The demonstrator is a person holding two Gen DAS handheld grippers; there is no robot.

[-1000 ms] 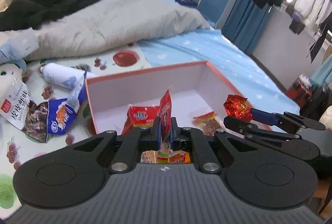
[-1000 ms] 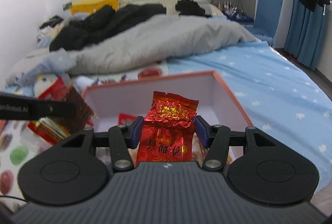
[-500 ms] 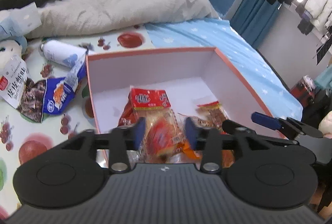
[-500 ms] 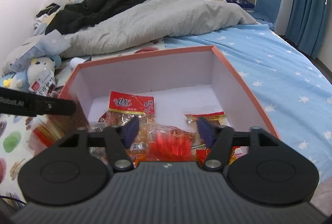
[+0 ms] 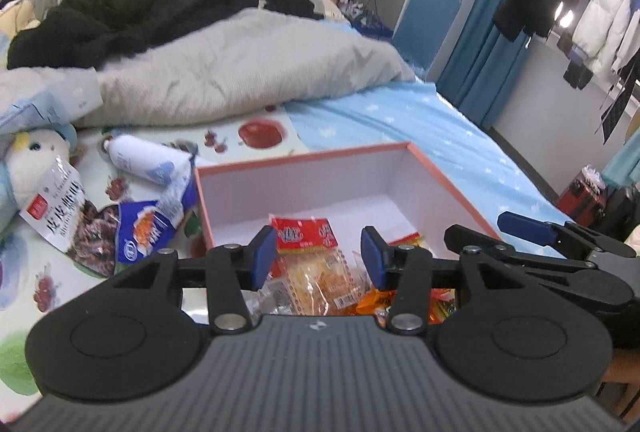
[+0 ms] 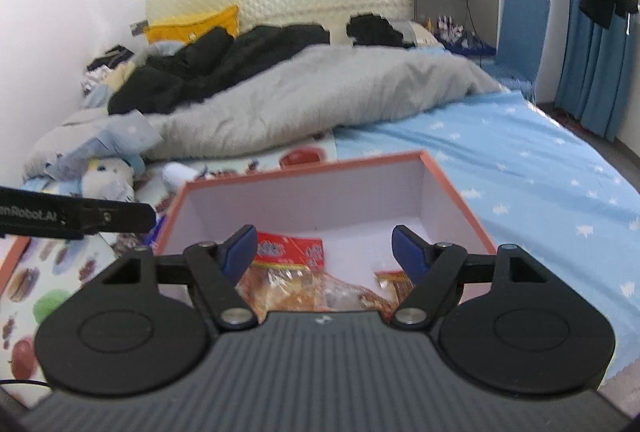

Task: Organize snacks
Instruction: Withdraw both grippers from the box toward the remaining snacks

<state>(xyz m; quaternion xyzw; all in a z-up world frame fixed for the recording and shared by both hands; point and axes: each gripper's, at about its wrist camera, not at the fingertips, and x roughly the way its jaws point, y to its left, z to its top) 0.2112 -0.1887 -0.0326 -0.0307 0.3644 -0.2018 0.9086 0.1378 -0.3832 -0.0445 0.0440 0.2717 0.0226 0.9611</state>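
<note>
An orange-rimmed white box sits on the bed and holds several snack packets, among them a red-topped one. My left gripper is open and empty above the box's near end. My right gripper is open and empty above the same box; it also shows at the right of the left wrist view. A brown-and-white snack bag and a blue snack bag lie on the bed left of the box.
A white bottle and a plush toy lie left of the box on a fruit-print mat. A grey duvet and black clothes fill the back of the bed. The blue sheet runs right.
Both grippers opened and dropped their packets into the box: the left a red packet, the right a red foil pack. Both then lifted back a little.
</note>
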